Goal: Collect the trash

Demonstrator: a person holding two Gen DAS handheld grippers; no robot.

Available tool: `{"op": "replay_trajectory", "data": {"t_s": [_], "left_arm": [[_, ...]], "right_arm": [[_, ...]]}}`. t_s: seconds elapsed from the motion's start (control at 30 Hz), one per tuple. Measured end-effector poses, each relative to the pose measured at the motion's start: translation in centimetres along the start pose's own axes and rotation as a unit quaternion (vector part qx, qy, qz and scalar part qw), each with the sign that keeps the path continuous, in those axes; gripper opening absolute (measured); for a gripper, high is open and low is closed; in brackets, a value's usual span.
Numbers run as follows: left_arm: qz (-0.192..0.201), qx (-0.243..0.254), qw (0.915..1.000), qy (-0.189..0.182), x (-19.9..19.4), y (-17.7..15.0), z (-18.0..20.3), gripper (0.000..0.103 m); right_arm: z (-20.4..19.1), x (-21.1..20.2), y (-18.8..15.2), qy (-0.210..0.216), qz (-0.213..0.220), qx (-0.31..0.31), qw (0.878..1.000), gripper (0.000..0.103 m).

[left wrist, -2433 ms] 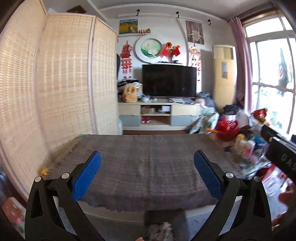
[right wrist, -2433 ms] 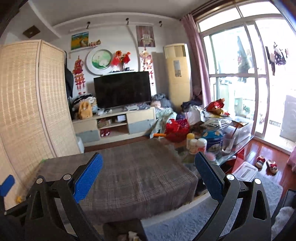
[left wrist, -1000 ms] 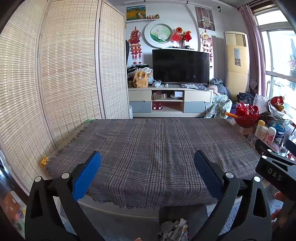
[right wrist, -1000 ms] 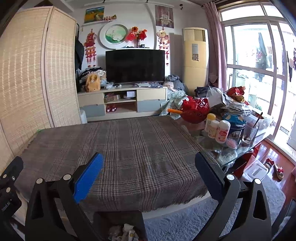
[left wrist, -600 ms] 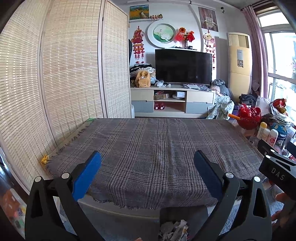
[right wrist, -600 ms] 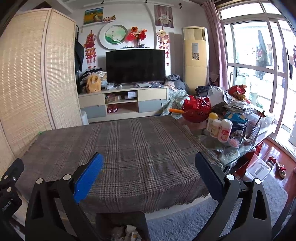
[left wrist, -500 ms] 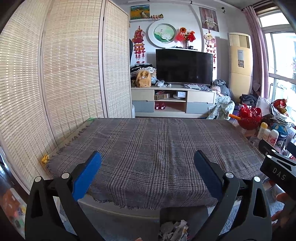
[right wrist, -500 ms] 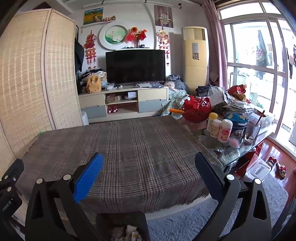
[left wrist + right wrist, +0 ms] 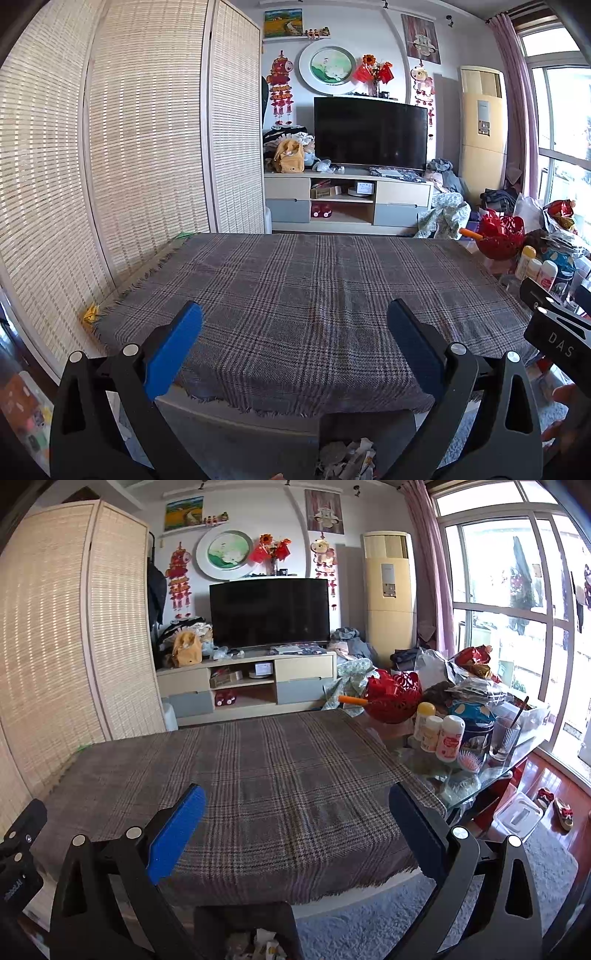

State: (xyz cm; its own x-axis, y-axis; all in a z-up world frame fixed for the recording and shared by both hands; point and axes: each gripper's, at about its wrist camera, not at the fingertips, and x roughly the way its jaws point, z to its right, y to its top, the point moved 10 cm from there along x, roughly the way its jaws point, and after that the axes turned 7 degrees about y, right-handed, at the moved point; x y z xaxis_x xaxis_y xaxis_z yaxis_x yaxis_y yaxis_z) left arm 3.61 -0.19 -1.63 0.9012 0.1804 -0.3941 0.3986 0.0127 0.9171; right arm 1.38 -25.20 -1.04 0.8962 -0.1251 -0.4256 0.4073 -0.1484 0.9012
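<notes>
Grey plaid cloth (image 9: 314, 295) is spread over the desk. Both grippers, left (image 9: 294, 334) and right (image 9: 297, 818), are held with jaws wide apart, empty. Crumpled trash (image 9: 347, 461) is seen at 6 o'clock, in a dark bin (image 9: 365, 424).

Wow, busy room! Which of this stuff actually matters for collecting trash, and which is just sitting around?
Part of the job:
- dark bin holding crumpled paper scraps
- left gripper, open
- right gripper, open
- plaid cloth, the cleared surface

Just lying about:
- television
- red basket
- white bottles
- yellow backpack
</notes>
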Motion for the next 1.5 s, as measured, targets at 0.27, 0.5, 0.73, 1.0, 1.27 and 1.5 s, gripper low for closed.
{"op": "replay_trajectory", "data": {"t_s": [0.27, 0.5, 0.73, 1.0, 1.27, 1.5], "left_arm": [[0.000, 0.001, 1.0000, -0.002, -0.05, -0.10, 0.17, 0.095], [0.001, 0.002, 1.0000, -0.003, -0.16, -0.08, 0.34, 0.095], [0.000, 0.001, 1.0000, -0.003, -0.20, -0.08, 0.50, 0.095], [0.000, 0.000, 1.0000, -0.004, -0.16, -0.04, 0.53, 0.095], [0.001, -0.002, 1.0000, -0.002, -0.32, 0.02, 0.50, 0.095], [0.003, -0.001, 1.0000, -0.004, -0.53, 0.07, 0.62, 0.095]], "right_arm": [[0.04, -0.08, 0.13, 0.000, 0.001, 0.004, 1.000, 0.100], [0.10, -0.22, 0.16, -0.001, 0.004, 0.008, 1.000, 0.100], [0.25, -0.20, 0.10, -0.002, 0.003, 0.009, 1.000, 0.100], [0.26, -0.24, 0.10, 0.000, 0.003, 0.011, 1.000, 0.100], [0.27, -0.45, 0.10, -0.003, 0.002, 0.013, 1.000, 0.100], [0.17, -0.62, 0.20, -0.003, 0.003, 0.014, 1.000, 0.100]]}}
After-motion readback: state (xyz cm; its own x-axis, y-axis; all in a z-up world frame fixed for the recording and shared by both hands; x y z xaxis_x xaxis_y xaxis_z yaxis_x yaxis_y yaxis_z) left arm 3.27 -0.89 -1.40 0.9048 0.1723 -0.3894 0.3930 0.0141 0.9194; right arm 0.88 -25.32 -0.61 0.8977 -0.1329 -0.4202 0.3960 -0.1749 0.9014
